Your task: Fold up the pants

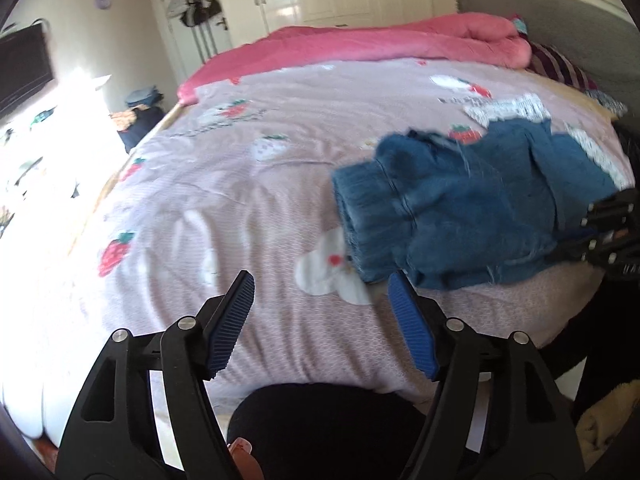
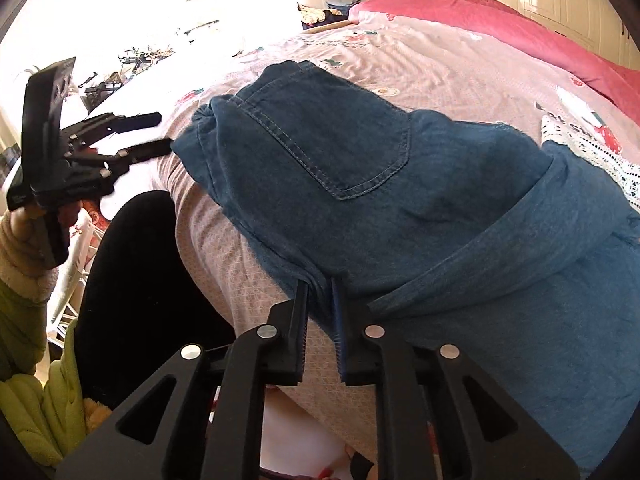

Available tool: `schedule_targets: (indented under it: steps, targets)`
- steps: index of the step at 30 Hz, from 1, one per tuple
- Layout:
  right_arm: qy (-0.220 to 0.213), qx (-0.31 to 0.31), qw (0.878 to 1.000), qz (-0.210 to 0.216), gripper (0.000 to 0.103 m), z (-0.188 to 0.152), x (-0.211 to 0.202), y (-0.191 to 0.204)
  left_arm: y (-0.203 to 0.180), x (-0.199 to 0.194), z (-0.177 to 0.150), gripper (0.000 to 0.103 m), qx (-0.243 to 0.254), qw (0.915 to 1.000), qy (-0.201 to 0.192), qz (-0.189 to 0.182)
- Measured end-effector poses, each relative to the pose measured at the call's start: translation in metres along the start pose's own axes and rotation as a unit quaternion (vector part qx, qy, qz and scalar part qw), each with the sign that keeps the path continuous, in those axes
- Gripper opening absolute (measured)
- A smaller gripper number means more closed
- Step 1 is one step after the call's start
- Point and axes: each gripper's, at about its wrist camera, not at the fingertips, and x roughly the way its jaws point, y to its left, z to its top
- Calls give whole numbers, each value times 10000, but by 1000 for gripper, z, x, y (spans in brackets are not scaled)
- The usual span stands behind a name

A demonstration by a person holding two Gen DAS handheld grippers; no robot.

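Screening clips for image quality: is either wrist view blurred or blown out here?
Left wrist view: motion blur smears the folded blue denim pants and the strawberry-print bedsheet; the window side at left is overexposed. Right wrist view: sharper, the pocket stitching on the pants is crisp, but the upper left is washed out white. Both show fisheye curvature.

Pants (image 2: 360, 184): dark blue denim, paler stitching round the pocket. Sheet (image 1: 240, 184): dusty pink, printed with red strawberries and white blobs. Quilt (image 1: 360, 44): solid hot pink. My pads (image 1: 412, 328): ribbed blue on black frames. Sleeve (image 2: 24, 292): lime green, cream fleece cuff. Lace (image 2: 592, 152): white.
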Motion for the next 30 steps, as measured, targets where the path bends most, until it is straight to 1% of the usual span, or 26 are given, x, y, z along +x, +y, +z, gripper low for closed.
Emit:
schedule_targets:
  steps: [1, 3, 4, 6, 7, 10, 11, 13, 14, 15, 17, 19, 20, 22, 24, 27, 28, 29, 30]
  targets:
    - [7, 14, 10000, 63, 20, 0, 0, 1, 2, -7, 3, 62, -75, 9999, -79, -50]
    - [14, 31, 9999, 141, 21, -1, 1, 2, -1, -16, 10, 62, -146, 9996, -237, -98]
    - [9, 19, 9999, 142, 21, -2, 1, 4, -5, -20, 16, 62, -166, 9991, -317, -206]
    - [-8, 29, 9999, 134, 21, -3, 0, 5, -16, -23, 27, 62, -232, 9973, -450, -526]
    - [-26, 65, 9998, 161, 21, -3, -2, 4, -27, -23, 35, 62, -240, 9953, -520, -779]
    - [-122, 111, 9997, 194, 21, -3, -15, 2, -52, -13, 49, 62, -186, 9917, -568, -1138]
    - [-179, 138, 9996, 193, 21, -3, -21, 0, -61, -5, 53, 61, -167, 9911, -471, -1237]
    - [-323, 236, 9992, 82, 21, -5, -35, -7, -75, 8, 53, 50, -92, 9888, -351, -1448]
    - [-399, 336, 9986, -14, 21, -6, -43, -13, -81, 16, 52, 47, -59, 9886, -252, -1484]
    - [-453, 414, 9981, -95, 22, -6, -48, -17, -87, 24, 50, 44, -2, 9899, -127, -1414]
    - [-618, 624, 9956, -335, 22, -8, -62, -33, -98, 45, 39, 43, 185, 9927, 225, -1173]
    - [-694, 846, 9927, -509, 26, -10, -70, -50, -100, 60, 27, 43, 170, 9930, 471, -1074]
    - [-700, 957, 9911, -611, 27, -12, -72, -58, -101, 65, 21, 43, 181, 9929, 534, -1049]
    - [-669, 1177, 9881, -728, 30, -17, -72, -72, -99, 73, 15, 43, 29, 9920, 586, -1116]
    - [-592, 1441, 9844, -818, 31, -24, -69, -87, -96, 75, 14, 44, -57, 9918, 541, -1155]
    - [-352, 1750, 9786, -1028, 31, -34, -59, -104, -95, 73, 17, 44, -114, 9919, 541, -1142]
    - [-317, 1811, 9777, -1017, 31, -37, -58, -108, -92, 68, 19, 45, -194, 9914, 554, -1171]
    - [-352, 1852, 9773, -966, 31, -39, -59, -110, -89, 60, 22, 48, -299, 9904, 531, -1241]
    - [-395, 1848, 9774, -947, 31, -41, -60, -109, -85, 49, 26, 60, -401, 9888, 457, -1360]
